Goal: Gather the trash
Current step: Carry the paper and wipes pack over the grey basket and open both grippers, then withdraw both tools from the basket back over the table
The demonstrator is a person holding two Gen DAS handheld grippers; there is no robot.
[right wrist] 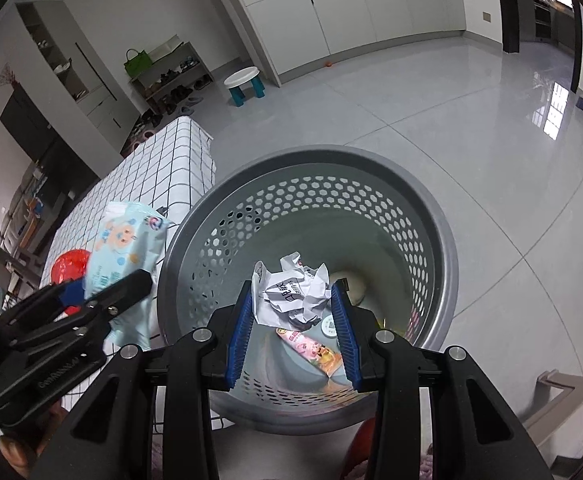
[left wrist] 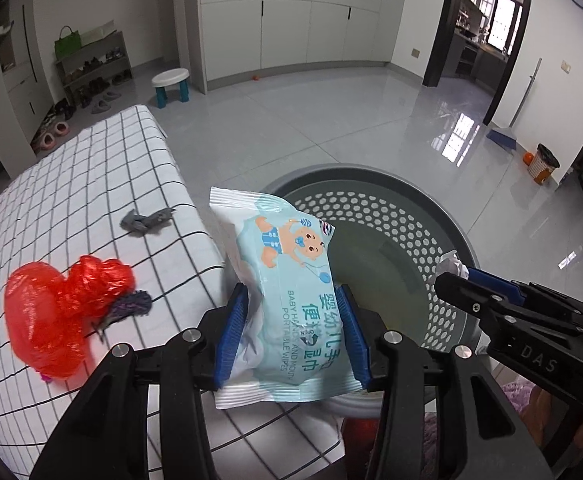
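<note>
Left wrist view: the left gripper (left wrist: pixel 293 330) pinches a pack of baby wipes (left wrist: pixel 287 300) between its blue pads, holding it at the near-left edge of the grey bin (left wrist: pixel 467 240), partly over the rim.
Right wrist view: the right gripper (right wrist: pixel 294 330) pinches a crumpled ball of paper (right wrist: pixel 291 292) and holds it over the open mouth of the bin (right wrist: pixel 447 264).
Already in the bin: a pink snack wrapper (right wrist: pixel 315 354) and a small round white lid-like thing (right wrist: pixel 328 326) lie at the bottom, so part of the collecting looks done.
In hand: two pieces, wipes and paper, both at the bin but neither let go yet.
Still on the surface: on the checked cloth (left wrist: pixel 91 184) to the left lie a crumpled red plastic bag (left wrist: pixel 59 308), a dark purple scrap (left wrist: pixel 129 304) touching it, and a grey scrap (left wrist: pixel 145 220) farther off.
Judgement: roughly midway; dropping the two held pieces comes next, then at least three pick-ups remain.
Unclear: whether the scraps are trash or cloth bits I cannot tell.
</note>
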